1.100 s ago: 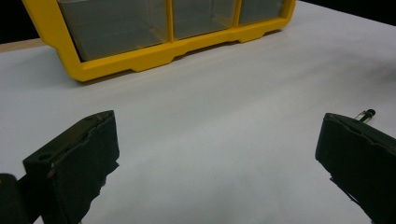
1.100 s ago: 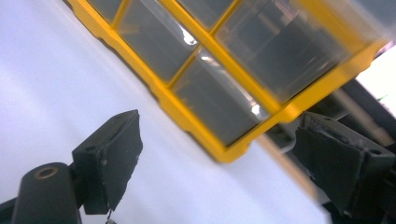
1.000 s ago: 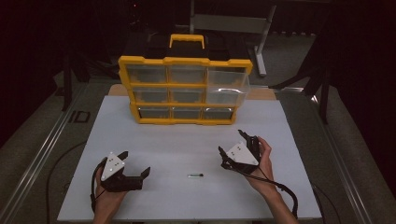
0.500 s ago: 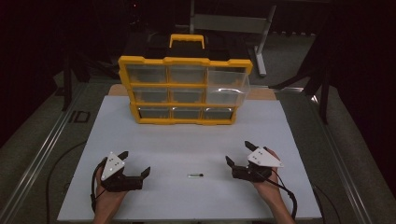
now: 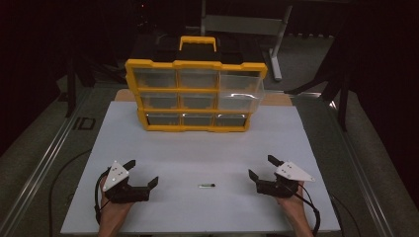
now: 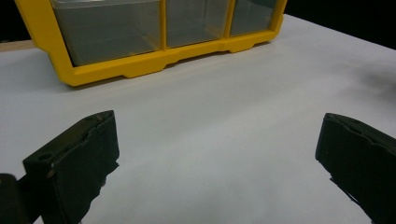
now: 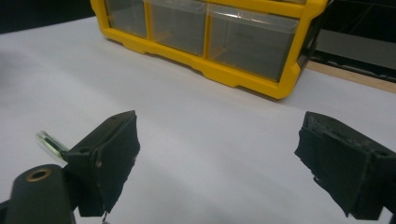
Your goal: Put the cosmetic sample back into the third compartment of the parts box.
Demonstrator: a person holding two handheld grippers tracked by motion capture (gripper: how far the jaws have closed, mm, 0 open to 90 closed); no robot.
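Observation:
A yellow drawer cabinet [image 5: 195, 94] with clear drawers and a handle stands at the far middle of the white table [image 5: 197, 143]; its right middle drawer [image 5: 239, 98] is pulled out a little. A small thin screw-like part [image 5: 207, 186] lies on the table between the two hands. My left gripper [image 5: 141, 173] rests open at the near left, nothing between its jaws. My right gripper [image 5: 262, 168] rests open at the near right, also empty. The cabinet's base [image 6: 154, 56] shows ahead in the left gripper view. In the right gripper view the small part [image 7: 50, 142] lies behind the left jaw, with the cabinet [image 7: 210, 37] beyond.
A metal rail [image 5: 44, 163] runs along the table's left side with a cable [image 5: 59, 173] beside it. A grey stand [image 5: 276, 34] sits behind the cabinet on the dark floor. A wooden strip [image 5: 276, 98] edges the table's far side.
My right gripper has moved back toward the near right edge and settled low on the table. The left gripper and the small part have stayed put.

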